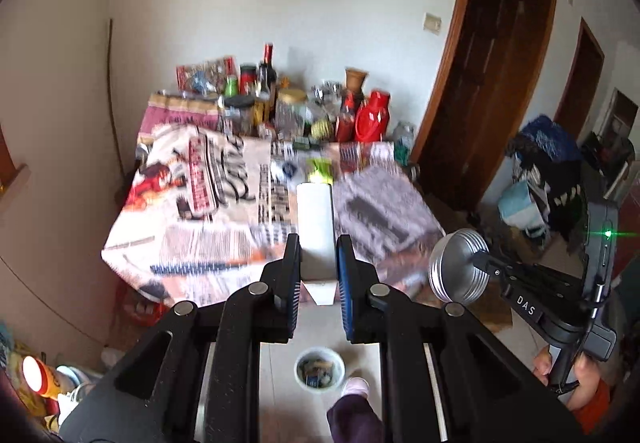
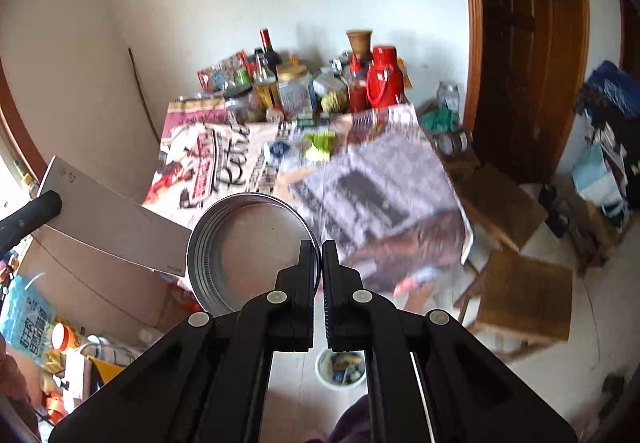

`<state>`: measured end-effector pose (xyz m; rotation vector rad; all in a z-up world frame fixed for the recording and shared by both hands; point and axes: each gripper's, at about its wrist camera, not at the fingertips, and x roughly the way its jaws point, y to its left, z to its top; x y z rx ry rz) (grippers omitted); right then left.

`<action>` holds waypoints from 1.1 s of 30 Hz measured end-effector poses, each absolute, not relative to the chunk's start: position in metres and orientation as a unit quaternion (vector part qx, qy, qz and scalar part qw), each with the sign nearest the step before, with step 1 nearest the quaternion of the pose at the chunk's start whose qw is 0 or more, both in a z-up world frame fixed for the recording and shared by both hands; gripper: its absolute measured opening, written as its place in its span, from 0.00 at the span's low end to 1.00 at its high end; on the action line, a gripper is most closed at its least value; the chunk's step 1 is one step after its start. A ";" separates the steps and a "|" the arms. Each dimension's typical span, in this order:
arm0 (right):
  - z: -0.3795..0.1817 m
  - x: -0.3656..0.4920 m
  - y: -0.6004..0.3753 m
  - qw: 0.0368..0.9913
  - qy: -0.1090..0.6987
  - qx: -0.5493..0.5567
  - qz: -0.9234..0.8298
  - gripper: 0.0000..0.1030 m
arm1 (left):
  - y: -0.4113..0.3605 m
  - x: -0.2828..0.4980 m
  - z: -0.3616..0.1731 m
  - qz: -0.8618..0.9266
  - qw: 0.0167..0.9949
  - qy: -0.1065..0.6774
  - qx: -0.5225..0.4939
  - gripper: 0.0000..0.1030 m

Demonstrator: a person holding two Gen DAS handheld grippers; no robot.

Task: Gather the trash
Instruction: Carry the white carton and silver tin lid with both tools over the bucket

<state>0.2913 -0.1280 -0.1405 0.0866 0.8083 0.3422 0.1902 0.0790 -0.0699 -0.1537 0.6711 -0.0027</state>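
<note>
The left gripper (image 1: 318, 263) pinches a cleaver (image 1: 315, 227) upright, and the right gripper (image 2: 322, 261) pinches a metal lid (image 2: 244, 239) by its rim. The trash cup (image 1: 319, 369) sits on the floor at six o'clock. The thin rim grip could slip and drop the lid.

Both wrist cameras are looking forward and downward along their own black fingers, from above the floor, near a newspaper-covered table (image 1: 192, 227) (image 2: 384, 195). Both are sharing the table, the far bottles and jars, the brown wooden door (image 1: 492, 55) (image 2: 528, 43), and a white floor bin (image 1: 319, 369) (image 2: 343, 367).
</note>
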 end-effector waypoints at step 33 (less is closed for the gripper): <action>-0.429 0.334 -0.135 0.779 0.600 -0.051 0.172 0.04 | 0.040 0.262 -0.412 0.015 0.786 0.599 -0.149 0.16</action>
